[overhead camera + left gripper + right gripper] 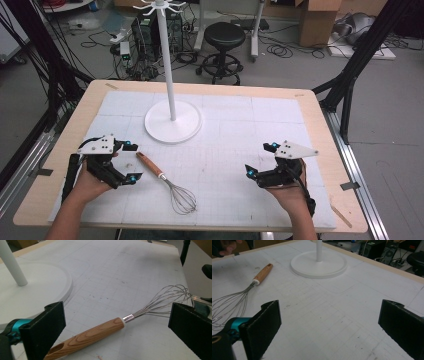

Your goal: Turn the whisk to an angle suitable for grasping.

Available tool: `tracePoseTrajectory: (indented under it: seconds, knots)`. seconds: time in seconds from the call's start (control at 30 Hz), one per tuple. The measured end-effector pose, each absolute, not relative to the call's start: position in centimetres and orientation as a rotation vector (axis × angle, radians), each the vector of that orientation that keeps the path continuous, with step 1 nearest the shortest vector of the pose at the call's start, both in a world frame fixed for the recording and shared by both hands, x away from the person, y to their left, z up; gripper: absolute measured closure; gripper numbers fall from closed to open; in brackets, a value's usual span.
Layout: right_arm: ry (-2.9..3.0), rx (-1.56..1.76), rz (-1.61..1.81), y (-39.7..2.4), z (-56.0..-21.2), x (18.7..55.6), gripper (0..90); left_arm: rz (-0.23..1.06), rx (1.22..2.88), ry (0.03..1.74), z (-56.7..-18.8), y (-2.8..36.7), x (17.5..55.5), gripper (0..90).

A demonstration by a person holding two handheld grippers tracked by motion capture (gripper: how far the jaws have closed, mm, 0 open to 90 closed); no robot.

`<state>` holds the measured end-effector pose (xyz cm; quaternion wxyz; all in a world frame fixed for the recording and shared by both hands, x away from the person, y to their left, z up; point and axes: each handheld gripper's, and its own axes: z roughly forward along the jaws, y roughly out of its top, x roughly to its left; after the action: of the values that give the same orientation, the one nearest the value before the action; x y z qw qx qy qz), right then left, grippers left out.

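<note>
Between two wide-open, empty claws, left claw (131,161) and right claw (261,159), lies a whisk (166,183); white stand (173,121) beyond.

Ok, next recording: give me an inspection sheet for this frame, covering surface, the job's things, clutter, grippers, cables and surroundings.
Surface: wooden table topped by a white gridded mat, lightly scuffed.
Job's things: whisk with wooden handle lying flat near the left gripper; white hook stand upright at the mat's far middle.
Clutter: nothing seen on the table.
Grippers: left gripper open, jaws either side of the whisk handle's line but not touching it; right gripper open, holding nothing.
Cables: loose cables across the floor beyond the table.
Surroundings: black stool, cardboard boxes, electronics, black frame struts.
</note>
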<state>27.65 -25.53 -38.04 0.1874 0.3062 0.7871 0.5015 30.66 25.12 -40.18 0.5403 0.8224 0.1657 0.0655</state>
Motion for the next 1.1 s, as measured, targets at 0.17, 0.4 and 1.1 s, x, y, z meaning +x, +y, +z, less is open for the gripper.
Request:
tracePoseTrajectory:
  seconds: [0.17, 0.4, 1.1]
  knots:
    - [2.228, 0.864, 1.399, -25.54, -38.34, 27.51, 3.2, 0.151, 1.972, 0.397, -40.41, 24.96, 30.79, 1.7]
    - [2.227, 0.851, 1.397, -25.24, -38.23, 27.42, 3.2, 0.162, 1.963, 0.388, -40.11, 25.28, 30.56, 1.6]
    - [2.236, 0.867, 1.384, -25.65, -38.67, 27.64, 3.2, 0.115, 1.978, 0.384, -40.31, 24.97, 31.12, 1.7]
